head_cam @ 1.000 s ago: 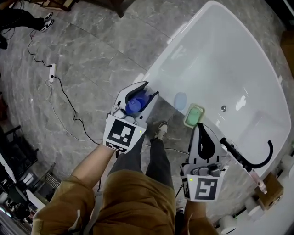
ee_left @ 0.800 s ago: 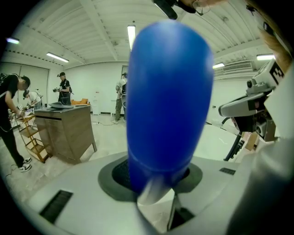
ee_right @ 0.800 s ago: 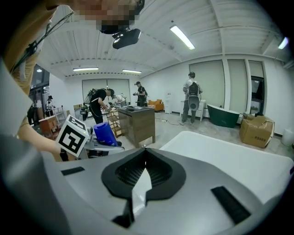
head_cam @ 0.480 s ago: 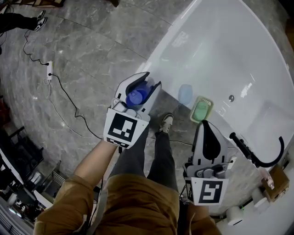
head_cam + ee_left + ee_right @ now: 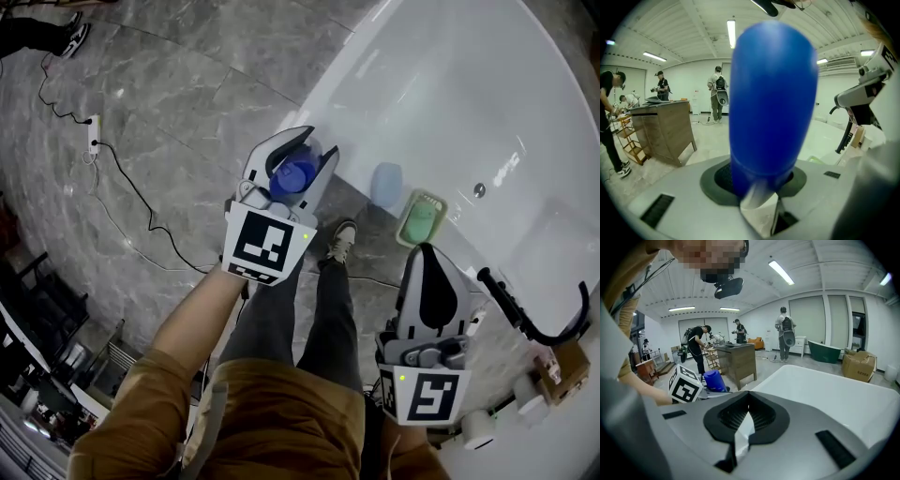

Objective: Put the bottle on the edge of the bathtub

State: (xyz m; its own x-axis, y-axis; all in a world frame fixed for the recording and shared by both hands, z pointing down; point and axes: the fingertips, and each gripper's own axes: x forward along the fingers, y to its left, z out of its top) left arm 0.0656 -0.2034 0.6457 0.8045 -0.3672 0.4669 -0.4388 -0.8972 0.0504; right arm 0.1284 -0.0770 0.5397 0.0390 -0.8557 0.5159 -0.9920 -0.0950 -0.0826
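At upper centre of the head view, the left tongs (image 5: pixel 315 142) clamp one smooth, rounded blue bottle (image 5: pixel 292 175) just beside the rim of one glossy white bathtub (image 5: pixel 356 80); lower right, the right tongs (image 5: pixel 424 251) are closed, empty.

The scene is taken steeply from above by the head view, over the bathtub (image 5: pixel 450 103) rim. The bottle (image 5: pixel 771 103) is filmed close up, almost level, by the left gripper view. The right gripper view is aimed across the bathtub; the bottle is shared by all three.
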